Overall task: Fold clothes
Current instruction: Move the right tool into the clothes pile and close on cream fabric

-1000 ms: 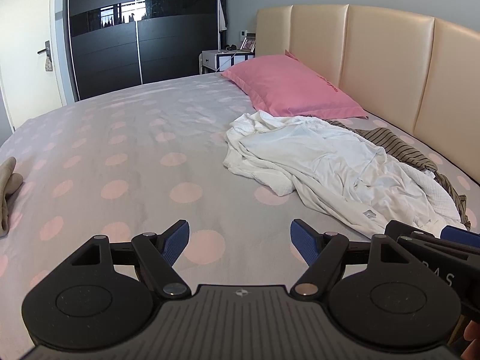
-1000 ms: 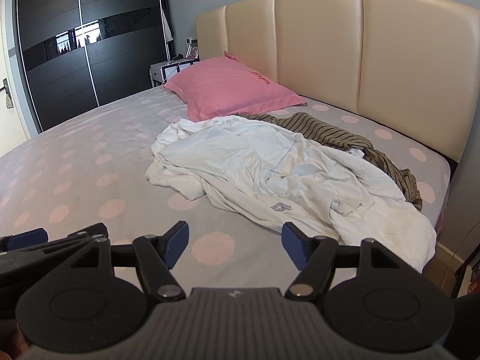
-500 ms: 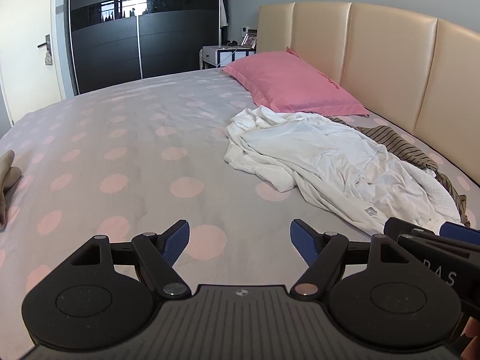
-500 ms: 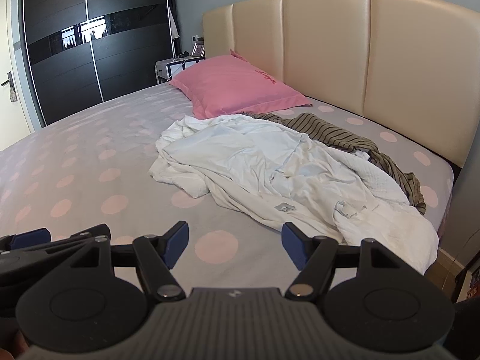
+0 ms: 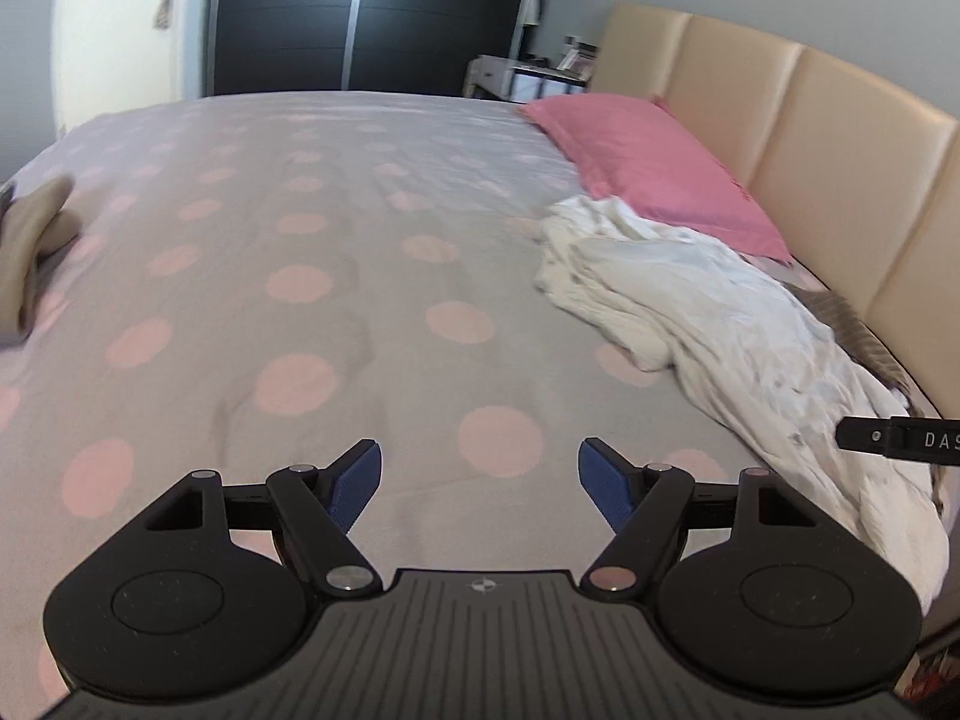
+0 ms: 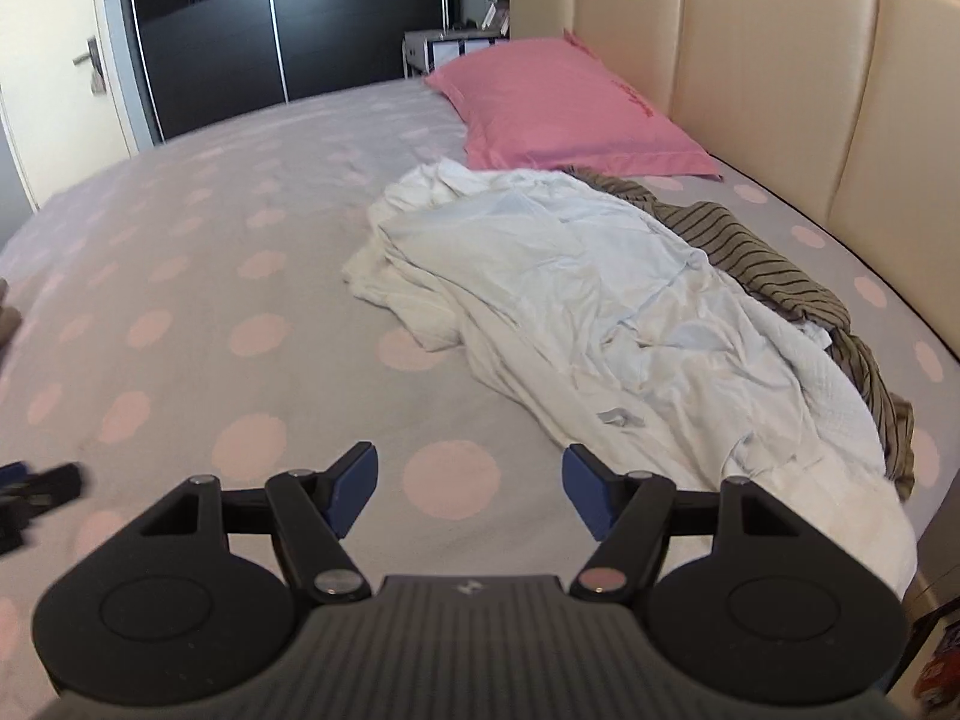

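A crumpled white garment (image 6: 600,312) lies on the right side of the bed, and also shows in the left wrist view (image 5: 708,336). A brown striped garment (image 6: 774,264) lies partly under it toward the headboard. My left gripper (image 5: 480,480) is open and empty above bare bedsheet, left of the pile. My right gripper (image 6: 468,486) is open and empty above the sheet, its right finger close to the white garment's near edge. The right gripper's tip shows at the right edge of the left wrist view (image 5: 900,438).
A grey bedsheet with pink dots (image 6: 198,276) covers the bed. A pink pillow (image 6: 564,108) lies against the beige headboard (image 6: 780,72). A beige cloth item (image 5: 30,240) sits at the bed's left edge. A dark wardrobe (image 6: 288,18) and a nightstand (image 6: 444,48) stand behind.
Both grippers have moved forward over the bed and tilted down. The left one has swung left, so the clothes sit farther right in its view. Both stay open.
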The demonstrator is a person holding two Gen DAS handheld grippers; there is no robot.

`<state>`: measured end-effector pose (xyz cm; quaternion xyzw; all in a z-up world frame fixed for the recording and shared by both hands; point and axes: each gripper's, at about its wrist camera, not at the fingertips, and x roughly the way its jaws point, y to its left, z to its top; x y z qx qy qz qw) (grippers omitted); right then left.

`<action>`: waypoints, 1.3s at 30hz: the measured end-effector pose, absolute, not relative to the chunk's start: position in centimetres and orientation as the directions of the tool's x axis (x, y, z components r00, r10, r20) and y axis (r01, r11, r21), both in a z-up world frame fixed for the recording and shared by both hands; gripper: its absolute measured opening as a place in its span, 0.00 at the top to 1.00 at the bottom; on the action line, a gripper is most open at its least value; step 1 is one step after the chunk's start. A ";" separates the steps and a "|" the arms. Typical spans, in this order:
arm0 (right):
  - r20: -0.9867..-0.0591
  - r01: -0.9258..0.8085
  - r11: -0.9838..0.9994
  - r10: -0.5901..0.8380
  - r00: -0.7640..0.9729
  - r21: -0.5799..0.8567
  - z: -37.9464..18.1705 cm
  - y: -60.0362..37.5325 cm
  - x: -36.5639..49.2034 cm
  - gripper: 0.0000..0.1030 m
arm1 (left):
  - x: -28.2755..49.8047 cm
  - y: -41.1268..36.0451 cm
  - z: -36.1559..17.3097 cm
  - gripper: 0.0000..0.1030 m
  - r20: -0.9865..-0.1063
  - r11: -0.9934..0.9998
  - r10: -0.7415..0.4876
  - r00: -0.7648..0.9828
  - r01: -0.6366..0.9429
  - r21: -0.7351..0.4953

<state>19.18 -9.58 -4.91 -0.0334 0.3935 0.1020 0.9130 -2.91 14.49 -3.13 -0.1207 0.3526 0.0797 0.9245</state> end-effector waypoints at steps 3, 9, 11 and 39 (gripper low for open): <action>-0.761 -0.163 0.986 0.117 0.638 0.014 -6.9 -11.0 23.3 0.38 | -3.6 16.5 -3.5 0.31 -0.676 0.951 0.099 0.731 -0.269 -0.152; -0.800 -0.052 0.999 0.034 0.598 0.003 -10.5 -13.6 29.7 0.52 | -4.5 20.2 -4.5 0.32 -0.693 0.932 0.161 0.703 -0.340 -0.128; -0.805 -0.034 0.999 0.001 0.594 -0.024 -11.4 -14.0 31.3 0.52 | -4.7 21.2 -5.1 0.32 -0.705 0.924 0.172 0.688 -0.360 -0.127; -0.707 -0.468 0.860 0.460 0.537 0.204 -5.5 -0.2 24.5 0.96 | -5.8 25.5 -9.4 0.32 -0.822 0.893 0.252 0.511 -0.450 -0.006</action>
